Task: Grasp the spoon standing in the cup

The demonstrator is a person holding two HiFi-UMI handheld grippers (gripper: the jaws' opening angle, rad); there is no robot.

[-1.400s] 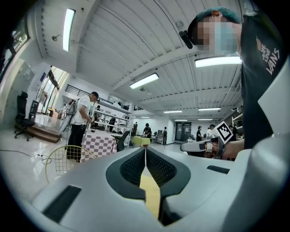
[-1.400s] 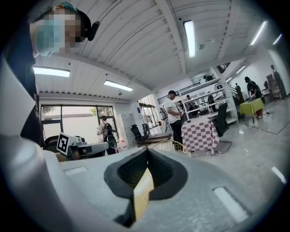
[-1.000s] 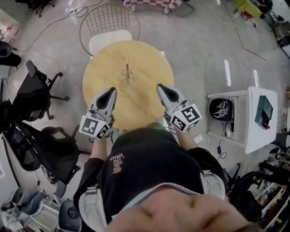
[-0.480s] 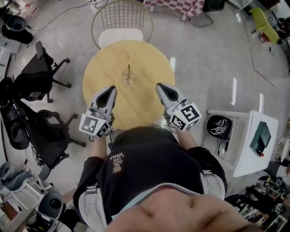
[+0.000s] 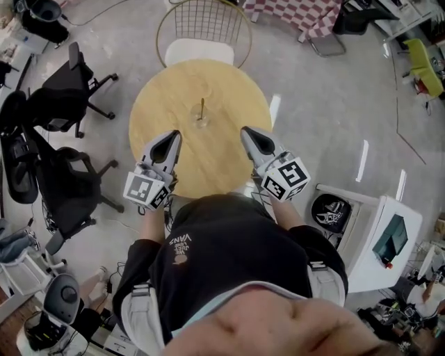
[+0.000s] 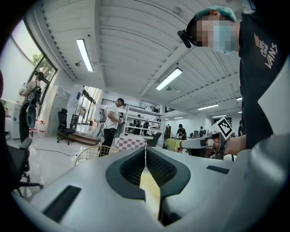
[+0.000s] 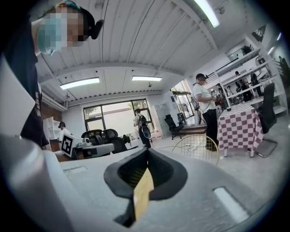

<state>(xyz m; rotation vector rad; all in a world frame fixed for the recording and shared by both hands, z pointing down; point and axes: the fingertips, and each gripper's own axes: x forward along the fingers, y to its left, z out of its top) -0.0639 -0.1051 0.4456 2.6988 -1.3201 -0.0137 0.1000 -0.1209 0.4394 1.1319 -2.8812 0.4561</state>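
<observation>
A clear cup [image 5: 201,122] with a brown spoon [image 5: 201,108] standing upright in it sits near the middle of the round wooden table [image 5: 229,90]. My left gripper [image 5: 172,135] hovers over the table's near left part, short of the cup, shut and empty. My right gripper [image 5: 246,131] hovers over the near right part, also shut with nothing in it. In the left gripper view the jaws [image 6: 145,152] meet at the tip, and the right gripper view shows its jaws [image 7: 146,152] touching too. Neither gripper view shows the cup.
A gold wire chair [image 5: 201,31] with a white seat stands behind the table. Black office chairs [image 5: 66,160] crowd the left side. A white cabinet [image 5: 379,240] and a black helmet [image 5: 330,212] are on the right. A checkered table [image 5: 306,15] stands far back.
The head view has swung round, so the chairs and the white cabinet have shifted in the picture. Both grippers keep their places over the table's near edge, still shut.
</observation>
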